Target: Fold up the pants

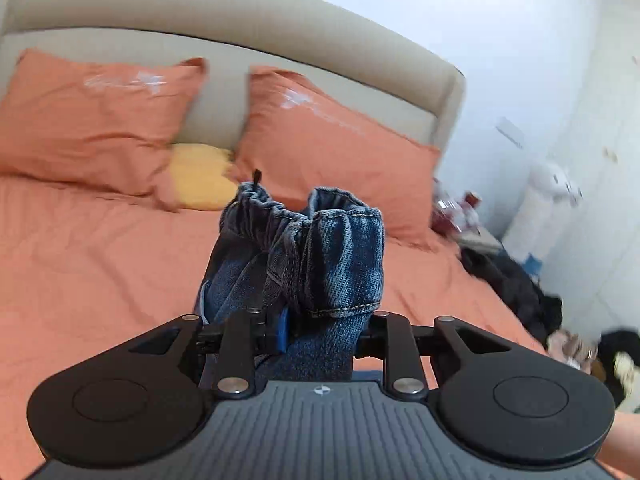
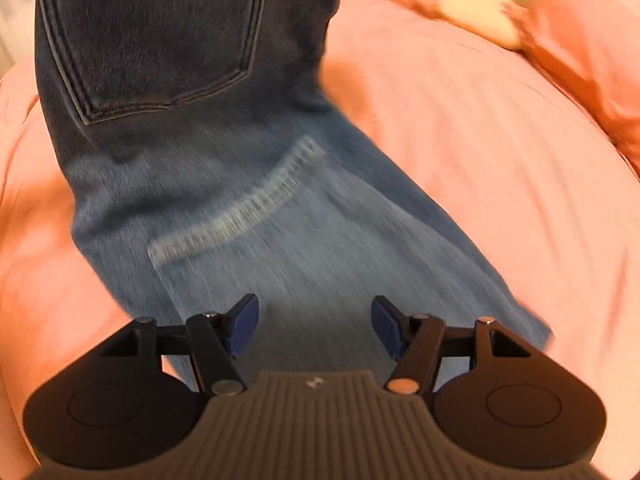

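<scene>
Blue denim jeans (image 1: 320, 256) are bunched at the waistband in my left gripper (image 1: 316, 332), which is shut on them and holds them above the orange bed. The cloth hides its fingertips; one blue pad (image 1: 282, 330) shows. In the right wrist view the jeans (image 2: 256, 208) hang down and trail onto the bed, with a back pocket (image 2: 152, 40) at the top and a pale frayed stripe below it. My right gripper (image 2: 316, 324) is open and empty just above the lower leg cloth, its blue pads (image 2: 244, 320) wide apart.
The bed has an orange sheet (image 1: 88, 264), two orange pillows (image 1: 80, 120), a yellow cushion (image 1: 200, 176) and a beige headboard (image 1: 224, 20). Dark clothes (image 1: 516, 284) and clutter lie at the bed's right edge by the white wall.
</scene>
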The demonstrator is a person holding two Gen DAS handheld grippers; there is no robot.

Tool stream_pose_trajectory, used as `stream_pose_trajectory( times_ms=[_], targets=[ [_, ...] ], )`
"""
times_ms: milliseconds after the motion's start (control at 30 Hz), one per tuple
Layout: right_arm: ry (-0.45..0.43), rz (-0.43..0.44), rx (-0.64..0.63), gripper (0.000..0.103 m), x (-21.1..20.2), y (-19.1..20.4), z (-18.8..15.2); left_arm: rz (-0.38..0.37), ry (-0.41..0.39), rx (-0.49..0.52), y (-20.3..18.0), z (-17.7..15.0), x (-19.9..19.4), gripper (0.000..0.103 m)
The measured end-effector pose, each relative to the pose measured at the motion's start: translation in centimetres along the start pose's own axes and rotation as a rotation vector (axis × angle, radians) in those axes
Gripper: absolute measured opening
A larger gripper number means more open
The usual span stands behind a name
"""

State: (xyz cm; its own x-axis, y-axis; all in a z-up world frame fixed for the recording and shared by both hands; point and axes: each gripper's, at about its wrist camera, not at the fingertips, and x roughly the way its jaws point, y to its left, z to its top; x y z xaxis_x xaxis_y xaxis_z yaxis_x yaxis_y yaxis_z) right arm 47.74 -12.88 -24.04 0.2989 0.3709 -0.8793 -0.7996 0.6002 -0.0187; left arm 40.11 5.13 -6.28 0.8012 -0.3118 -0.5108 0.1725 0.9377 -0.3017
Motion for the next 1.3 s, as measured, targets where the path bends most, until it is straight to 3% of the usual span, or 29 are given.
stream_pose_trajectory(
  times_ms=[167,333,500,633,700,767,800,867,1033,1300],
  targets=[
    [-0.015,-0.010,0.127,0.060,-2.5,-2.6,-4.8,0.003,0.074,0.155,-8.2,-3.1,5.1,0.029],
    [-0.010,-0.032,0.214,0.059,-3.5,-4.5,-8.9,0.007,0.218,0.343,-14.1,-9.5,10.8,0.028],
    [0.004,-0.048,0.282,0.059,-4.1,-5.5,-11.4,0.028,0.355,0.476,-16.3,-15.5,14.3,0.029],
    [0.024,-0.072,0.297,0.059,-4.2,-5.4,-12.1,0.046,0.430,0.582,-17.2,-18.4,15.6,0.035],
    [0.030,-0.079,0.302,0.059,-4.0,-5.5,-12.0,0.036,0.440,0.594,-17.5,-18.4,15.7,0.053],
    [0.041,-0.095,0.295,0.060,-4.0,-5.3,-12.0,0.019,0.449,0.566,-17.5,-17.9,15.5,0.058],
    [0.042,-0.102,0.294,0.059,-4.3,-5.5,-12.4,-0.010,0.449,0.549,-17.2,-17.5,15.2,0.073],
    [0.038,-0.105,0.288,0.059,-4.9,-5.4,-12.7,-0.093,0.461,0.459,-16.0,-16.3,14.3,0.084],
    [-0.004,-0.077,0.327,0.059,-7.1,-4.9,-12.6,-0.103,0.443,0.412,-13.5,-14.4,11.1,0.084],
    [-0.120,-0.001,0.470,0.059,-7.9,-4.8,-8.9,0.073,0.440,0.620,-8.0,-15.1,7.1,0.084]
  ],
)
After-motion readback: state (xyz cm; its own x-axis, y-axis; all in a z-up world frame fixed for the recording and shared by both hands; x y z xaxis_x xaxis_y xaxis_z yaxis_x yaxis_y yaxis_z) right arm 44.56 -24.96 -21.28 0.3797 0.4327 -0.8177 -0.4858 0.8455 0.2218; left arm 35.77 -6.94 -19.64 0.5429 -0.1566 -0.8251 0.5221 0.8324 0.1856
